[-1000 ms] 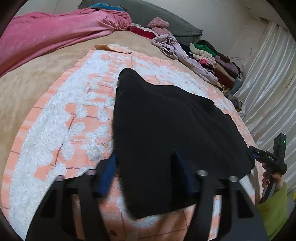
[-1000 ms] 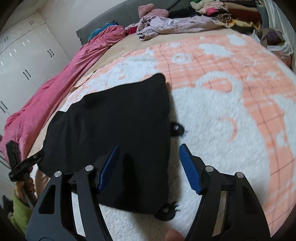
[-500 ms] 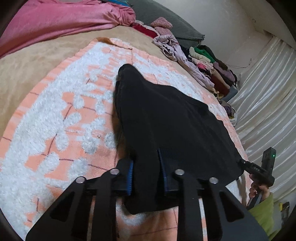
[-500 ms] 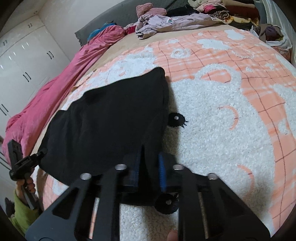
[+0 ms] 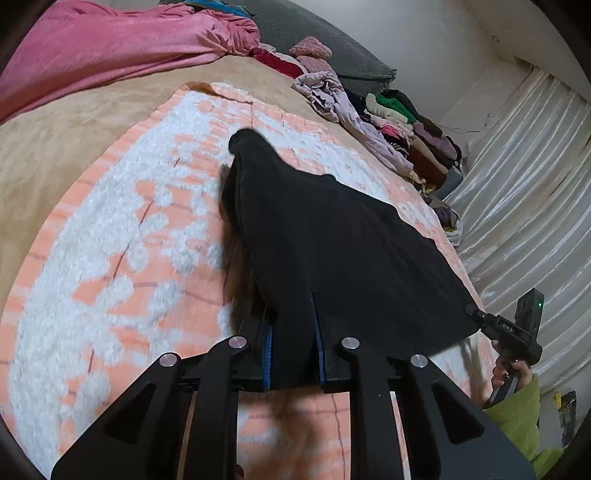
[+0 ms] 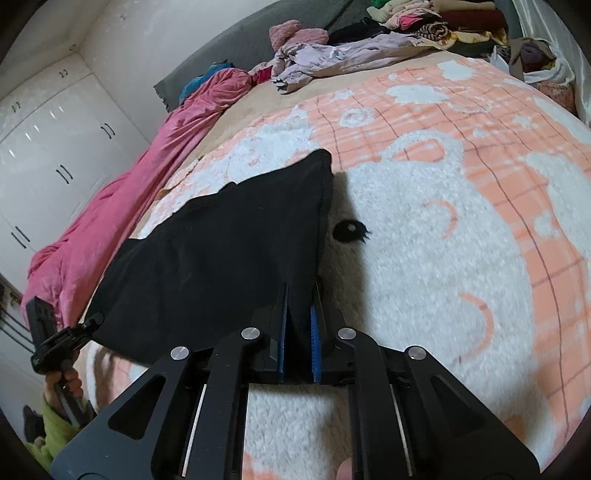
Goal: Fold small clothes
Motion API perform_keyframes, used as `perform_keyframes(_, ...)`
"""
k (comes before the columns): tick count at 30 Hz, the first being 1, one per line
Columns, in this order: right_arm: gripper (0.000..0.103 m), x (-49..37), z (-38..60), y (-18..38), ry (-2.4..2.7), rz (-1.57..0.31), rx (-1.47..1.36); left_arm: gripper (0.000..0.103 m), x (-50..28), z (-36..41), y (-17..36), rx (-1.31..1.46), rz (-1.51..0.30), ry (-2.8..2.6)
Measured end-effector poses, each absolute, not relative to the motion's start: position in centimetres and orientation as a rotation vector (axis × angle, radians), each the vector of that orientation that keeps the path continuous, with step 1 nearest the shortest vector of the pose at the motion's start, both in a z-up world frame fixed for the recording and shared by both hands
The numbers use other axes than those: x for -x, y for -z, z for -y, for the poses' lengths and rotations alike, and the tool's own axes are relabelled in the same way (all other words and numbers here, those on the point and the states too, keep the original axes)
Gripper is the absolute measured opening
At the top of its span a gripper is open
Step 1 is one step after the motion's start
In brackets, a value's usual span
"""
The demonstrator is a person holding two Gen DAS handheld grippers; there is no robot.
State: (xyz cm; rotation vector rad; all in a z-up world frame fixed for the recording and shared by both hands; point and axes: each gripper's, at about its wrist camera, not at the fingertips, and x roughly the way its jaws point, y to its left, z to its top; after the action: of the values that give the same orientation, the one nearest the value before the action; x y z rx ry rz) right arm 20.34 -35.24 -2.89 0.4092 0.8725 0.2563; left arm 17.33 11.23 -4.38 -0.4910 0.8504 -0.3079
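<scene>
The only writing I can find is on the right gripper [image 5: 476, 315] as the left camera sees it at the far corner of the cloth: small white letters on its black body, something like "DAS", too small to be sure. A green light glows on the block above it. No label or brand shows on the black garment [image 5: 343, 251] itself.

The garment lies on a fluffy orange and white blanket [image 5: 122, 258] with a checked pattern and white cartoon shapes, spread over a beige bed cover [image 5: 74, 136]. Its near edge is raised off the blanket. The left gripper [image 5: 293, 354] is clamped on the near left corner; its blue pads [image 5: 266, 354] press the black cloth from both sides, and its jaws have just been closing. The right gripper is clamped on the near right corner in the same way, cloth pinched between its blue pads [image 6: 316, 343]. The far corner of the garment rests on the blanket.

No box or basket can be told for sure. At the head of the bed a pile of clothes [image 6: 436, 22] lies loose, with a lilac garment [image 6: 332, 59] spread before it. A pink duvet [image 5: 110, 44] lies along the side, near white wardrobe doors [image 6: 48, 155]. A person's hand in a green sleeve [image 5: 524, 410] holds the right tool.
</scene>
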Motion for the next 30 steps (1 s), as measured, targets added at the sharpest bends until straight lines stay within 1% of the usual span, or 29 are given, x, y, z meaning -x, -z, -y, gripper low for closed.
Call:
perform_keyframes(5, 0.006, -20.5, 35.0, 4.4, -0.206, -0.911, -0.387, 0.017, -17.9, -11.8, 6.2, 0.5, -0.899, 0.294)
perform_keyframes(7, 0.006, -20.7, 35.0, 4.9, -0.192, -0.918, -0.379, 0.019, -18.1, -12.0, 6.4, 0.499, -0.9, 0.295)
perform_keyframes(9, 0.007, -20.8, 35.0, 5.1, -0.173, -0.918, -0.371, 0.023, -18.1, -12.1, 6.5, 0.491, -0.899, 0.293)
perform_keyframes(11, 0.01, -20.8, 34.9, 5.1, -0.159, -0.917, -0.348, 0.025, -18.1, -12.2, 6.4, 0.491, -0.894, 0.294)
perform_keyframes(12, 0.012, -20.8, 34.9, 5.1, -0.148, -0.915, -0.335, 0.025, -18.0, -12.2, 6.2, 0.49, -0.888, 0.292)
perform_keyframes(13, 0.016, -20.8, 34.9, 4.9, -0.138, -0.912, -0.32, 0.025, -17.9, -12.3, 6.0, 0.488, -0.88, 0.291)
perform_keyframes(15, 0.019, -20.6, 35.1, 4.3, -0.116, -0.887, -0.305, 0.026, -17.4, -12.4, 4.7, 0.457, -0.843, 0.269)
perform_keyframes(21, 0.019, -19.8, 35.0, 1.8, -0.074, -0.766, -0.217, 0.025, -15.8, -11.5, 0.3, 0.309, -0.712, 0.188)
perform_keyframes(24, 0.02, -19.9, 33.8, 1.2, -0.106, -0.745, -0.166, 0.025, -15.7, -10.1, -1.1, 0.252, -0.683, 0.197)
perform_keyframes(25, 0.022, -19.9, 33.4, 1.0, -0.119, -0.74, -0.147, 0.026, -15.9, -9.8, -1.3, 0.242, -0.681, 0.203)
perform_keyframes(26, 0.025, -20.0, 32.7, 0.9, -0.134, -0.735, -0.122, 0.03, -16.3, -9.0, -1.4, 0.227, -0.687, 0.214)
perform_keyframes(27, 0.026, -20.1, 32.0, 0.8, -0.15, -0.732, -0.097, 0.033, -16.5, -8.6, -1.5, 0.221, -0.69, 0.218)
perform_keyframes(30, 0.026, -20.5, 30.3, 0.6, -0.185, -0.731, -0.048, 0.033, -18.2, -6.8, -1.1, 0.186, -0.722, 0.244)
